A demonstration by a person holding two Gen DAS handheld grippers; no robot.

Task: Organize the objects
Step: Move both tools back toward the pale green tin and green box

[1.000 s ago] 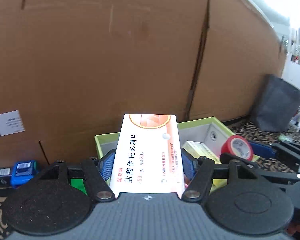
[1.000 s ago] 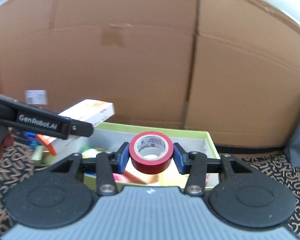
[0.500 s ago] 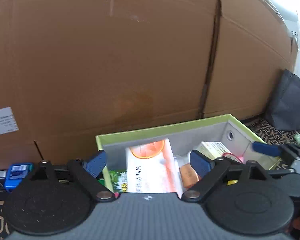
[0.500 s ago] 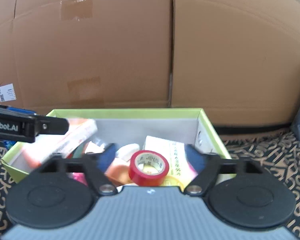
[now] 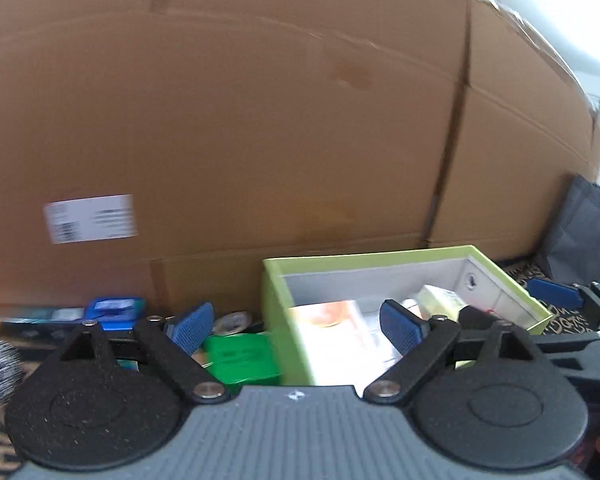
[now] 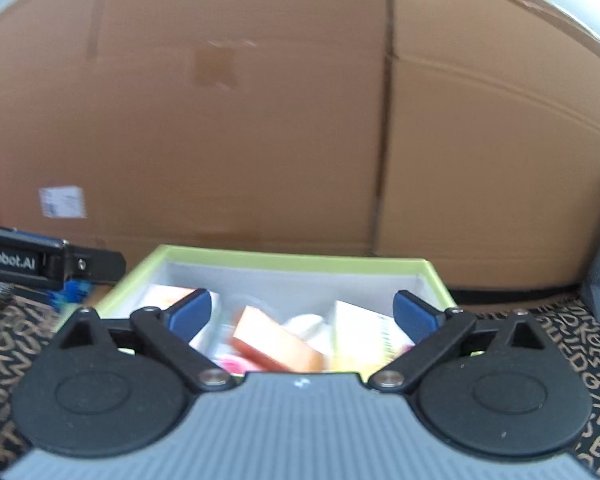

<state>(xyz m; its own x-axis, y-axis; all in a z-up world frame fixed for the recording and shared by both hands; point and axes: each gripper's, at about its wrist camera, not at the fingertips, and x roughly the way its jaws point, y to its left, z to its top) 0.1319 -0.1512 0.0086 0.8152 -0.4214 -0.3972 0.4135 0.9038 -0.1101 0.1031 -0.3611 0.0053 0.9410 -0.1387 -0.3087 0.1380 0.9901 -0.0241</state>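
Note:
A lime-green open box (image 5: 274, 292) (image 6: 292, 258) with grey inner walls stands on the patterned cloth against a cardboard wall. A white and orange medicine carton (image 5: 332, 336) lies inside at its left. Other cartons, one orange (image 6: 276, 346) and one white and yellow (image 6: 364, 332), lie in the box too. My left gripper (image 5: 298, 326) is open and empty, astride the box's left wall. My right gripper (image 6: 304, 314) is open and empty just before the box. The red tape roll is not visible.
A green packet (image 5: 242, 358), blue packets (image 5: 114, 312) and a dark carton (image 5: 32, 316) lie left of the box. A steel scrubber (image 5: 0, 364) is at the far left. A grey bag (image 5: 584, 236) stands at the right. The left gripper's arm (image 6: 52, 264) shows in the right wrist view.
Both grippers opened and dropped the medicine carton and the red tape roll into the box. The left gripper has since swung left; the right one has drawn back a little.

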